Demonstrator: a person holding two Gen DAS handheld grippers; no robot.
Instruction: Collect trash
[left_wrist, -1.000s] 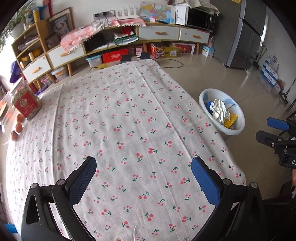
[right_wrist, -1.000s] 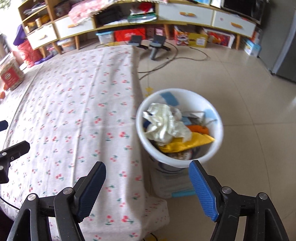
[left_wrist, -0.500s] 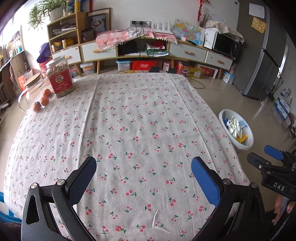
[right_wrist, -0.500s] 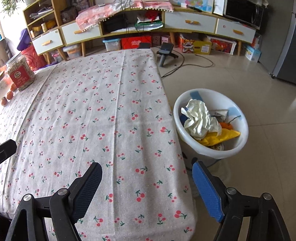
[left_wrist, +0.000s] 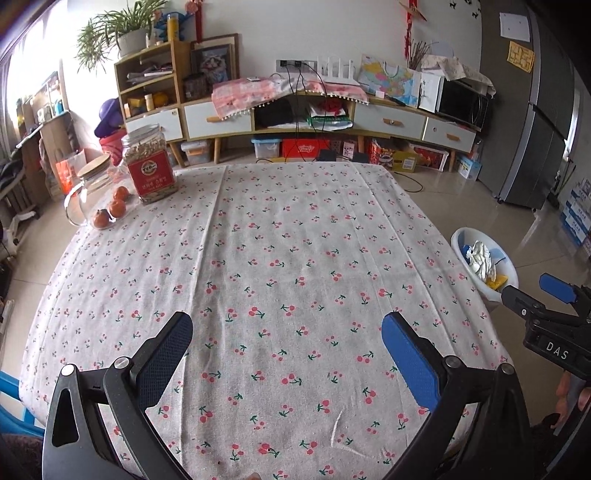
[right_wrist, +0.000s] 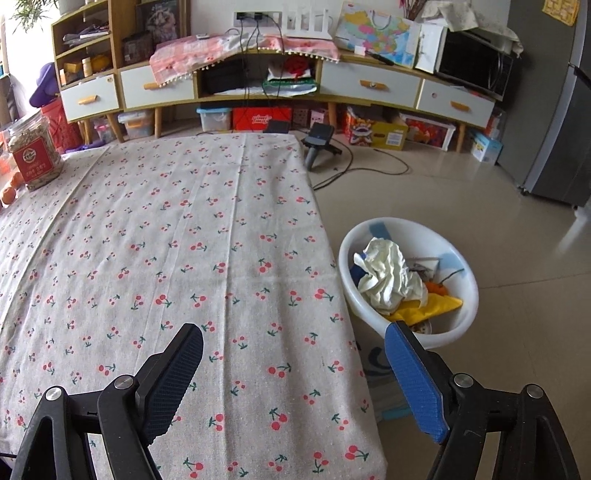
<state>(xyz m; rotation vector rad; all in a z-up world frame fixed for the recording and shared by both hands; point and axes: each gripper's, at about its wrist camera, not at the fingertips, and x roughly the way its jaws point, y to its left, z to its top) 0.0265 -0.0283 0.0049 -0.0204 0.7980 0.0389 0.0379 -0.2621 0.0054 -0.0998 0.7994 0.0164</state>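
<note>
Item: we hold left gripper (left_wrist: 286, 332) and right gripper (right_wrist: 293, 345) spread wide, empty, over cherry-print tablecloth (right_wrist: 184, 240); round white plastic bin (right_wrist: 408, 284) at three o'clock looks full, so best finish parked clear.

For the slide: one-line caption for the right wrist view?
Open right gripper over cherry-print tablecloth, white trash bin on floor alongside.

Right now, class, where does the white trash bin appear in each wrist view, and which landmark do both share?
Left wrist: trash bin at the right edge, beside the table.
Right wrist: trash bin right of centre, on the floor.
Shared landmark: the red-labelled jar.
</note>
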